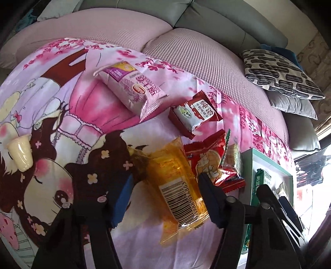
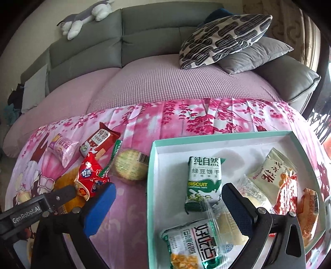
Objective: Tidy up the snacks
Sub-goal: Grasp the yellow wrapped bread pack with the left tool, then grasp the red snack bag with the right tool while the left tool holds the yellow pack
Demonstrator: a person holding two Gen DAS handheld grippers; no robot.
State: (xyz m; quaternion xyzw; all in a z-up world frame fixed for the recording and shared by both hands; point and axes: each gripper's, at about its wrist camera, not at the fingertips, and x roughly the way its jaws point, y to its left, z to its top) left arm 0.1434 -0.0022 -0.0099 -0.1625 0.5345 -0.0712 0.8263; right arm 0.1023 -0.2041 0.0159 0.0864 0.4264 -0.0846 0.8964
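My left gripper (image 1: 165,175) is shut on an orange see-through packet (image 1: 173,192) with a barcode, which lies slantwise on the printed cloth. One of its fingers (image 2: 60,195) shows in the right wrist view over the same packet. Just beyond lie a red packet (image 1: 209,161), a clear biscuit packet with green ends (image 2: 128,165), a dark red packet (image 1: 194,113) and a purple packet (image 1: 132,89). My right gripper (image 2: 168,187) hangs wide open above the teal-rimmed tray (image 2: 152,186), with nothing between its pads. Inside the tray lie several packets, among them a green biscuit packet (image 2: 204,180).
A pale jelly cup (image 1: 19,153) stands on the cloth far to the left. The cloth covers a pink sofa seat (image 2: 157,87) with a grey backrest. A patterned cushion (image 2: 223,35) and a grey one lie at the back right. A plush toy (image 2: 82,18) rests on the backrest.
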